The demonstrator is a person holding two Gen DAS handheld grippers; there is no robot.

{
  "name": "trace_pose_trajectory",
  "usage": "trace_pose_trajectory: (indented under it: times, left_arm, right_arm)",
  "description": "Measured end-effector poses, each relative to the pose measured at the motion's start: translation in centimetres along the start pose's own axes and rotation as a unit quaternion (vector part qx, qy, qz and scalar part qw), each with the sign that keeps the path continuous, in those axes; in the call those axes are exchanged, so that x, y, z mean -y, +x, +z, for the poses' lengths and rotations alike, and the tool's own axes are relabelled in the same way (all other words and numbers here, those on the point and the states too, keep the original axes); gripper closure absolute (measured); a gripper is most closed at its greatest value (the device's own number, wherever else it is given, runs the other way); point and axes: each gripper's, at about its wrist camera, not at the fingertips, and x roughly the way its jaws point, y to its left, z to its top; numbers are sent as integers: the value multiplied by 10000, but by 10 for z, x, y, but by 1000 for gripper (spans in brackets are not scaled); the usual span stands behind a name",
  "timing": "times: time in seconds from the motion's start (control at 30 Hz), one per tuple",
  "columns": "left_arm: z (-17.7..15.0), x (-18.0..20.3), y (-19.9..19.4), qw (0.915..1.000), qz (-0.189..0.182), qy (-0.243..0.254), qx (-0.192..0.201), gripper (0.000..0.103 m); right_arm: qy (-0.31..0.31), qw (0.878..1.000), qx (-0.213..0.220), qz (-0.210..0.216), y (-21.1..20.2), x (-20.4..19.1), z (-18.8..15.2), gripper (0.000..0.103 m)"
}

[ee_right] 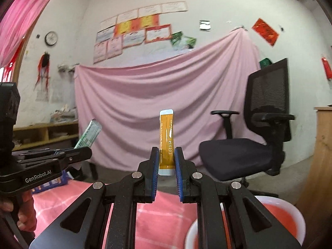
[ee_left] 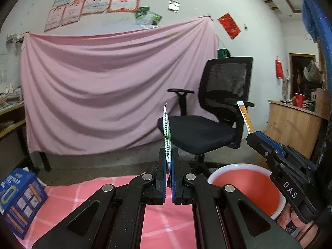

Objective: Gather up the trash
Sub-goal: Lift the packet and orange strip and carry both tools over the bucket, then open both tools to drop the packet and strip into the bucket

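Observation:
My left gripper (ee_left: 169, 161) is shut on a white and green sachet (ee_left: 167, 132) that stands upright, edge-on, above the pink checked cloth. It also shows in the right wrist view (ee_right: 88, 134), sticking up from the left gripper (ee_right: 83, 151). My right gripper (ee_right: 167, 157) is shut on an orange sachet (ee_right: 166, 139) marked 250203, held upright. In the left wrist view the orange sachet (ee_left: 244, 116) sticks up from the right gripper (ee_left: 257, 137), above a red bowl with a white rim (ee_left: 244, 186). The bowl also shows in the right wrist view (ee_right: 290, 217), low right.
A blue box (ee_left: 20, 199) lies on the pink cloth (ee_left: 62, 199) at the left. A black office chair (ee_left: 217, 112) stands behind the table. A pink sheet (ee_left: 103, 87) hangs on the wall. A wooden counter (ee_left: 294, 124) is at the right.

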Motion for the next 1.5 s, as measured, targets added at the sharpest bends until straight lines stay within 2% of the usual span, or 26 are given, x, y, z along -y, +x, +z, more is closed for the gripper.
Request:
trace_pose_trajectory:
  times: [0.2, 0.47, 1.0, 1.27, 1.5]
  left_arm:
    - [6, 33, 10, 9991, -352, 235, 63, 101]
    - [6, 72, 28, 9960, -799, 394, -56, 101]
    - [-6, 98, 69, 9862, -1339, 57, -969, 101]
    - [-12, 110, 89, 9745, -1580, -26, -1590, 100]
    - [-17, 110, 92, 9721, -1595, -114, -1717, 100]
  right_arm:
    - [121, 9991, 80, -409, -12, 24, 3, 90]
    - [355, 9961, -47, -811, -22, 54, -3, 90]
    - [729, 9898, -598, -1073, -19, 82, -16, 89]
    - [918, 9846, -942, -1153, -13, 93, -22, 89]
    - [996, 9826, -991, -1214, -14, 99, -24, 86]
